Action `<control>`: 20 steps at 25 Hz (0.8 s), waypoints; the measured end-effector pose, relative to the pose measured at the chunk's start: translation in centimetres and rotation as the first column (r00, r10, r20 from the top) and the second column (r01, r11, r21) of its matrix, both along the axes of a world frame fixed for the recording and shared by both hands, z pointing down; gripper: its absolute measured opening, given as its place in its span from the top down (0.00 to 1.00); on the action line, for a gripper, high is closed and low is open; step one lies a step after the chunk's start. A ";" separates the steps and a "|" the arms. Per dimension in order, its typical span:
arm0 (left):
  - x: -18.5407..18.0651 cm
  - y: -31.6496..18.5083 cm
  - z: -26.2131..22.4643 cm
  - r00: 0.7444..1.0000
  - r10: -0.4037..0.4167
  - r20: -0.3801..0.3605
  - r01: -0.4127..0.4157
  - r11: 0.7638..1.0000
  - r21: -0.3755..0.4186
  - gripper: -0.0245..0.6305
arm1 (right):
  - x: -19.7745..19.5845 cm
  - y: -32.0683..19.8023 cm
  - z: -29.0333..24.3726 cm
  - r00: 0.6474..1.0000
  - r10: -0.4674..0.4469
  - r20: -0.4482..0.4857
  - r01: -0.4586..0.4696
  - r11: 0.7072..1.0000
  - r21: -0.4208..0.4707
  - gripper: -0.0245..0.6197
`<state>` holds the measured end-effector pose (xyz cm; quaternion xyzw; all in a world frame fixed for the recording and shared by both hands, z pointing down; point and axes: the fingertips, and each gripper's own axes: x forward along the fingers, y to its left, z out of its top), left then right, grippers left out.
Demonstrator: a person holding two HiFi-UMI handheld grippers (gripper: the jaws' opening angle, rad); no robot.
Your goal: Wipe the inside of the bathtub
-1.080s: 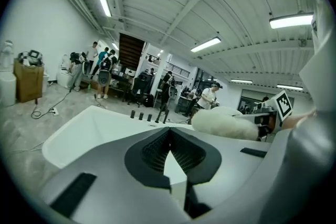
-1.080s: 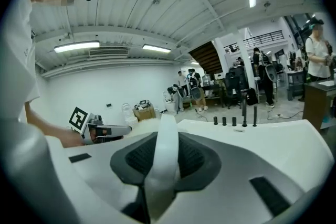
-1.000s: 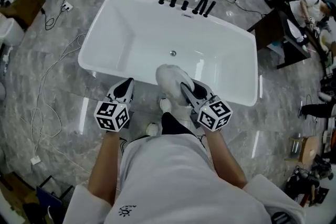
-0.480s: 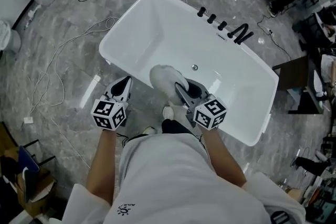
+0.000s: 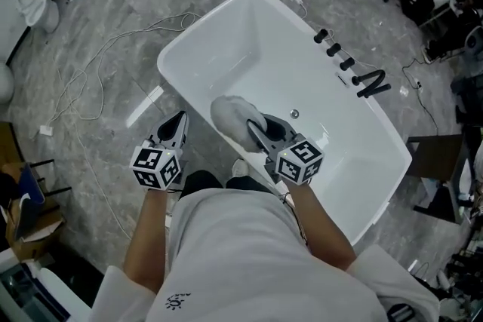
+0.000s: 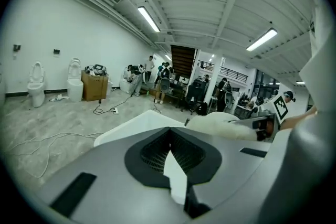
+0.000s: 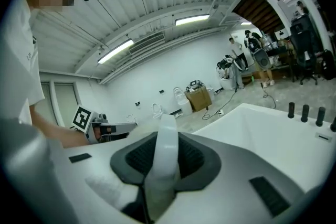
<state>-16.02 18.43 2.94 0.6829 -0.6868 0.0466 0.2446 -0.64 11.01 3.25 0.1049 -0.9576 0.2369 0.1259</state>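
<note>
Pinching a white cloth (image 5: 229, 113) in my right hand-held gripper (image 5: 255, 127), I am holding it over the inside of the white bathtub (image 5: 226, 49), close to the near wall; I cannot tell whether it is touching the surface. My left hand-held gripper (image 5: 180, 123) is hovering outside the tub at 10 o'clock from me, above the grey floor (image 5: 90, 26), its jaws pressed together on nothing. The drain (image 5: 294, 114) is lying at 3 o'clock from the cloth, and black taps (image 5: 355, 70) are lining the far rim at 2 o'clock.
</note>
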 end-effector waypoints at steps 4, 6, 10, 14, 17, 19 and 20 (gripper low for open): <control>-0.4 0.8 0.2 0.999 -0.050 0.014 0.050 0.999 -0.021 0.95 | -0.4 -0.9 1.1 0.999 -0.049 0.009 0.049 0.998 -0.030 0.81; -0.7 1.1 0.5 0.997 -0.075 0.019 0.076 0.996 -0.040 0.95 | -0.4 -1.5 1.6 0.999 -0.045 0.019 0.046 0.997 -0.058 0.81; -1.7 1.9 0.8 0.992 -0.126 0.010 0.126 0.990 -0.070 0.95 | -1.4 -2.1 2.6 0.998 -0.046 0.031 0.050 0.991 -0.122 0.81; -3.6 2.4 1.6 0.989 -0.146 -0.009 0.145 0.986 -0.089 0.95 | -4.0 -1.6 3.4 0.997 -0.077 0.029 0.081 0.986 -0.145 0.81; -5.3 1.7 2.4 0.993 -0.118 -0.016 0.116 0.988 -0.098 0.95 | -6.4 -1.9 4.0 0.997 -0.082 0.013 0.083 0.984 -0.155 0.81; -6.6 0.7 3.1 0.996 -0.084 -0.013 0.082 0.991 -0.109 0.95 | -8.0 -2.5 4.4 0.998 -0.068 0.006 0.068 0.984 -0.162 0.81; -7.3 0.2 3.4 0.998 -0.067 -0.012 0.065 0.991 -0.116 0.95 | -8.7 -2.9 4.7 0.999 -0.055 0.002 0.054 0.984 -0.167 0.81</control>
